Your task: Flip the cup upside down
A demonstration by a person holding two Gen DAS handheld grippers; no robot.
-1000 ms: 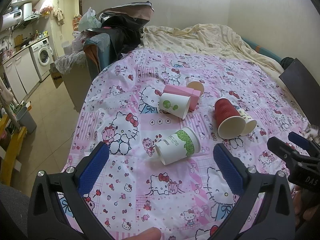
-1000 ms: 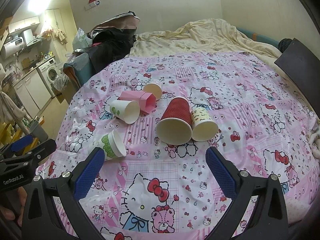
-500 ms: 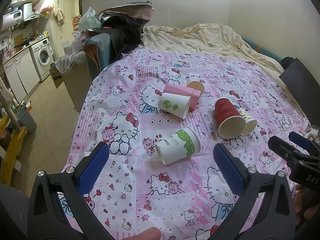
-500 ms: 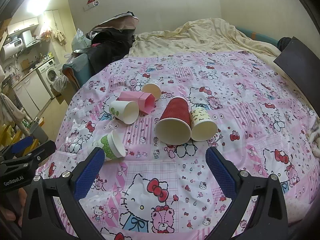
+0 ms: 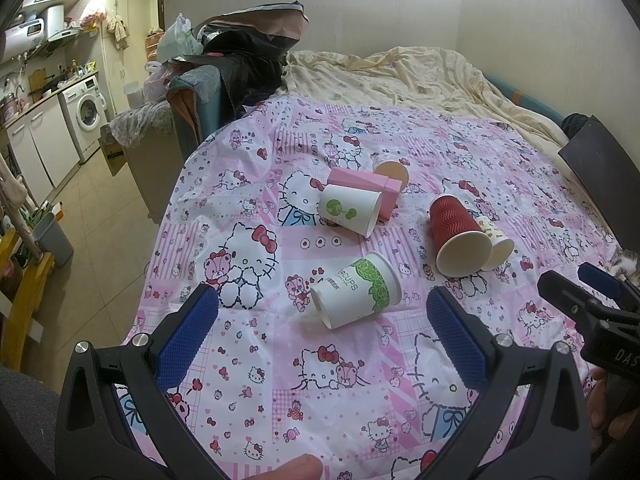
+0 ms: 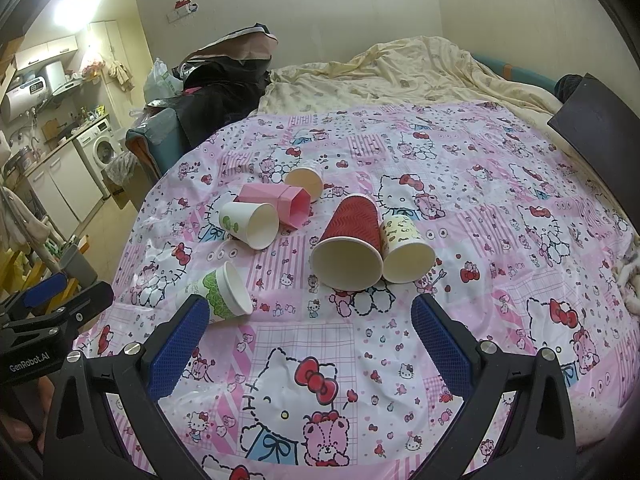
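Approach step, judged: left gripper (image 5: 322,326) and right gripper (image 6: 310,330) both hovered with jaws spread wide and empty, the green-leaf white paper cup (image 5: 356,295) lying on its side nearest; next move calls for closing on its wall.

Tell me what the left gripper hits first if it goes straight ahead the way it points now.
Most likely the white cup with the green leaf band, lying on its side on the pink sheet. It lies between the open fingers of the left gripper, just ahead; depth is uncertain.
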